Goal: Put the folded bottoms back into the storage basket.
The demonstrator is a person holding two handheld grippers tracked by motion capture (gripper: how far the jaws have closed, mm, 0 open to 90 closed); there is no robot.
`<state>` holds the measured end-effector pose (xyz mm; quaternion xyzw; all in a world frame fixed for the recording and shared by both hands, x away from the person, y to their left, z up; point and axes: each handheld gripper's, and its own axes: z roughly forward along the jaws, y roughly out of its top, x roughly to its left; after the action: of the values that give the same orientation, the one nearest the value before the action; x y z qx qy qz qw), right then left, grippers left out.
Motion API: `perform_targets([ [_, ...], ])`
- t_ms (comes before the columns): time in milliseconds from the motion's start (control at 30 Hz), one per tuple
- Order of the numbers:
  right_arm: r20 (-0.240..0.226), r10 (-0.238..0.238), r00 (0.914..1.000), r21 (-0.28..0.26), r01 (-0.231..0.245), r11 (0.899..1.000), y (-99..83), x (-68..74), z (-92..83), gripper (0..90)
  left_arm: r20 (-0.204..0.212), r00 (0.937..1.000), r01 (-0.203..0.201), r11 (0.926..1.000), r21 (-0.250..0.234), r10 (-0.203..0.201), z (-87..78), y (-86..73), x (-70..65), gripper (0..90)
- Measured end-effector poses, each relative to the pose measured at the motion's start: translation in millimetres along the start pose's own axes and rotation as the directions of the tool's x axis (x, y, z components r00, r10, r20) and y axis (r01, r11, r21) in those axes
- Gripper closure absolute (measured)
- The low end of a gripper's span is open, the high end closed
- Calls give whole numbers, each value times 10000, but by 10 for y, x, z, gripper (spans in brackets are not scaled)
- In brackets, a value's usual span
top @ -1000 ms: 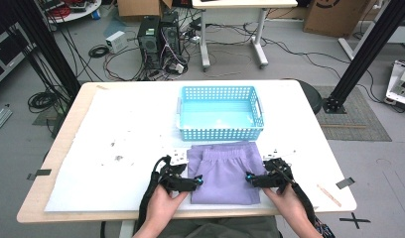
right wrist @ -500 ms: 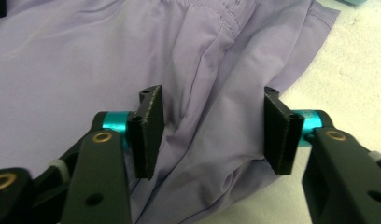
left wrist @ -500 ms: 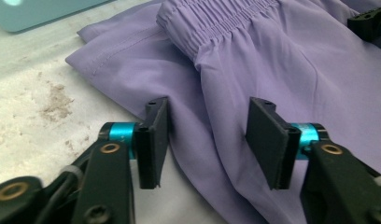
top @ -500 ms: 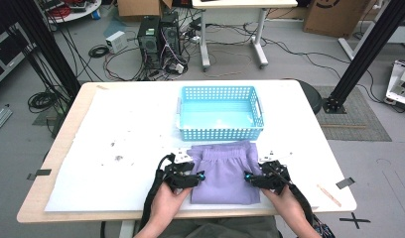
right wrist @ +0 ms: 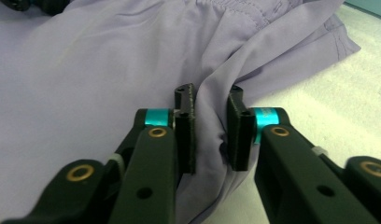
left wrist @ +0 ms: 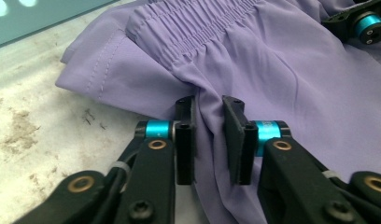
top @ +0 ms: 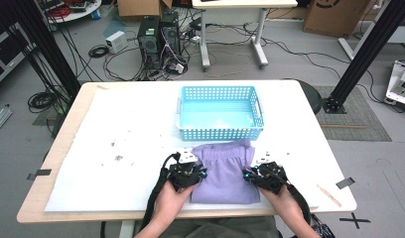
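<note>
Two grippers, left (top: 199, 174) and right (top: 247, 175), had just been closing, each pinching one purple garment (top: 225, 168) near one blue basket (top: 221, 113).

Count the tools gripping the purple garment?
2. Left tool pinches a fold at the purple garment's left edge; right tool pinches its right edge. Both sit in front of the blue basket.

High view: fixed above the near table (top: 116, 129) edge, facing forward and down, taking in the whole top. Gripper views: each rides low and very close, looking along its own fingers (left wrist: 185, 135) (right wrist: 186, 126). All three share the purple cloth (top: 225, 171) by the near edge.
</note>
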<state>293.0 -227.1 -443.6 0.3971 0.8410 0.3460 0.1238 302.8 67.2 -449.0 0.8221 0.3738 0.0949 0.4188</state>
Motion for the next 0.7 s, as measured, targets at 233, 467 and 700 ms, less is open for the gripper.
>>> perform_targets([
  [233, -185, -198, 9996, -127, 195, 9997, -4, -8, -11, 836, 368, 9993, 35, 10000, -46, -33, -2, 11, 34, 838],
  [467, -224, -231, 9995, -496, 219, 9985, 4, -4, -54, 846, 623, 9981, 33, 9996, -264, -17, -46, 29, 51, 848],
  [700, -201, -276, 9994, -894, 257, 9957, 30, -4, -140, 847, 780, 9970, 73, 9977, -679, -20, -141, 68, 55, 852],
])
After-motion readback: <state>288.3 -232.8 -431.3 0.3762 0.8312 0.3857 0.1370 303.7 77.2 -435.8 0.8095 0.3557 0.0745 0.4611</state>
